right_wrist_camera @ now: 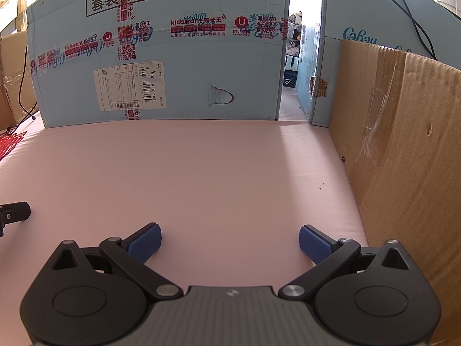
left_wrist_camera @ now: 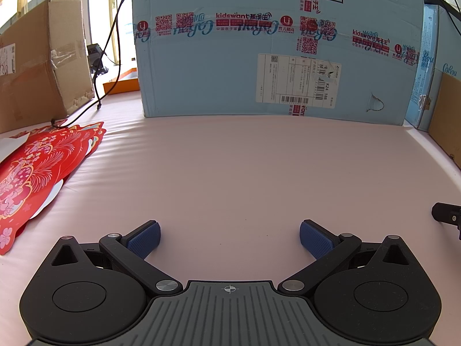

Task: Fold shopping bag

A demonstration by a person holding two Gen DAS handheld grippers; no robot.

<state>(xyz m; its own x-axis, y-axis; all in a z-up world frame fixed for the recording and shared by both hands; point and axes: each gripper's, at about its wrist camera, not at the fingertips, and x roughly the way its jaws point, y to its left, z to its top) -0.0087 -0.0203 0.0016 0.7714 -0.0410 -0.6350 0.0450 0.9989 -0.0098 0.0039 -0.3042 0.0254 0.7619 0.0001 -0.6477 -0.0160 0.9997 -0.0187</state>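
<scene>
A red shopping bag with pink and gold flower print lies flat on the pink table cover, at the left of the left wrist view; only its edge shows in the right wrist view. My left gripper is open over bare cover, to the right of the bag, with nothing between its blue pads. My right gripper is open too, empty, farther right. Each gripper's tip shows at the other view's edge: right gripper tip, left gripper tip.
A large light-blue carton stands across the back of the table. A brown cardboard box sits at the back left with a black cable hanging beside it. Another brown box walls the right side. An orange flat item lies behind.
</scene>
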